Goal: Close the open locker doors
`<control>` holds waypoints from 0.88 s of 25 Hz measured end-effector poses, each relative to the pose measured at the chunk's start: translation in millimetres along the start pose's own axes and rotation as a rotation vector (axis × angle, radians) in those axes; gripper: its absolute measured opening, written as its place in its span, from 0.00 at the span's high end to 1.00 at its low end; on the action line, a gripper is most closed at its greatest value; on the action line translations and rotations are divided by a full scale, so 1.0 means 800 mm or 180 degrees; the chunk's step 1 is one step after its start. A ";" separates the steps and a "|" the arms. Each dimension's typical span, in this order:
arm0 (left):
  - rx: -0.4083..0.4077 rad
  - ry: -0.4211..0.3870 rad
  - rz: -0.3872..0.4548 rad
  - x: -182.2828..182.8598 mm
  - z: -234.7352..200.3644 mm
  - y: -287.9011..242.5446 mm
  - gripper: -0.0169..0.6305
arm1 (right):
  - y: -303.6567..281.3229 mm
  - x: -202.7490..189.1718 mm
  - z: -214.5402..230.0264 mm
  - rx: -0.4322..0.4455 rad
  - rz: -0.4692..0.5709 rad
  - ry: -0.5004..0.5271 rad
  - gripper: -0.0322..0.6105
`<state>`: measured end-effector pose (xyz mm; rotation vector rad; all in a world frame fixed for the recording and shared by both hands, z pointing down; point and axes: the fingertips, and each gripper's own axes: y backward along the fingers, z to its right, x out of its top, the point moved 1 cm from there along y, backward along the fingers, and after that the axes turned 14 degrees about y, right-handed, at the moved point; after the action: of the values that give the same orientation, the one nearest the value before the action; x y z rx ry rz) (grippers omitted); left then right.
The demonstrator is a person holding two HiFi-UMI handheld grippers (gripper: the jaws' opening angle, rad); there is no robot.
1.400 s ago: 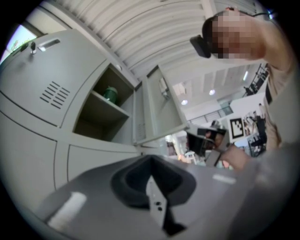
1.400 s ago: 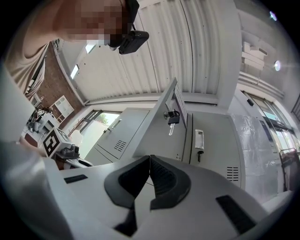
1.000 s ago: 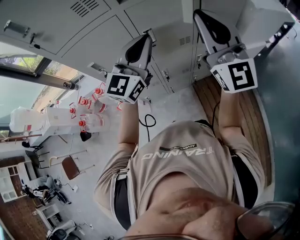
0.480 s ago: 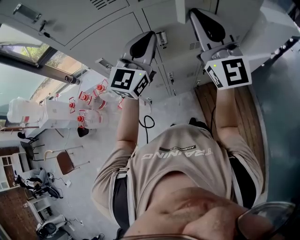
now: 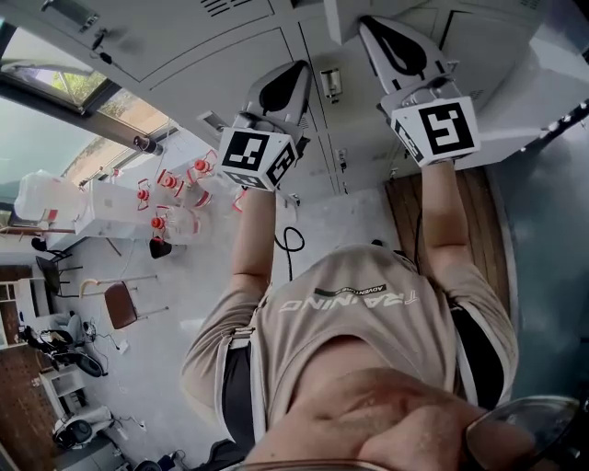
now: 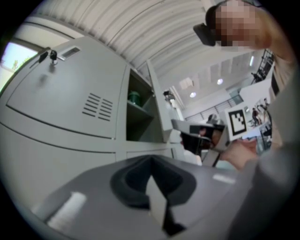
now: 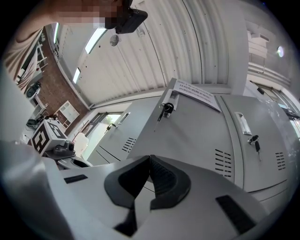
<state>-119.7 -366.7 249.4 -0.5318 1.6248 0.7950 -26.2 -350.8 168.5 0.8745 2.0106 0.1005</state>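
Observation:
Grey lockers [image 5: 230,55] fill the top of the head view. One locker door [image 7: 187,126] stands open, with a key in its lock [image 7: 165,108] and a paper label along its top edge; its edge [image 5: 339,20] shows beside my right gripper. My right gripper [image 5: 391,46] is raised against that door, jaws shut and empty. My left gripper [image 5: 287,83] is raised beside it, shut and empty too. In the left gripper view the open compartment [image 6: 138,117] holds a green thing [image 6: 135,97] on a shelf, and the right gripper [image 6: 201,136] shows past the door edge [image 6: 157,105].
Closed lockers with keys and vent slots stand on both sides [image 6: 70,93] [image 7: 262,140]. Far below are a window [image 5: 64,78], a table with red-capped bottles [image 5: 166,207], a chair [image 5: 120,304], a black cable [image 5: 293,241] and a wooden strip [image 5: 479,198].
Both grippers have risen closer to the upper lockers. The right one has moved left and up along the open door's edge. Both stayed shut.

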 end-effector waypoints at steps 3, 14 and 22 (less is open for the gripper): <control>0.0072 -0.0024 0.0008 0.001 -0.006 -0.001 0.98 | -0.012 -0.004 -0.005 0.0062 0.0014 -0.0002 0.93; 0.0135 -0.0120 -0.0009 0.000 -0.016 -0.012 0.98 | -0.049 -0.026 -0.007 0.0104 0.0016 0.0081 0.93; 0.0043 0.0109 0.0050 0.002 -0.030 -0.024 0.98 | -0.069 -0.040 0.002 0.0065 0.0031 0.0112 0.93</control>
<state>-122.4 -397.0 245.9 -0.5260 1.6665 0.7897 -44.4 -411.9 169.0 0.9011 2.0435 0.1018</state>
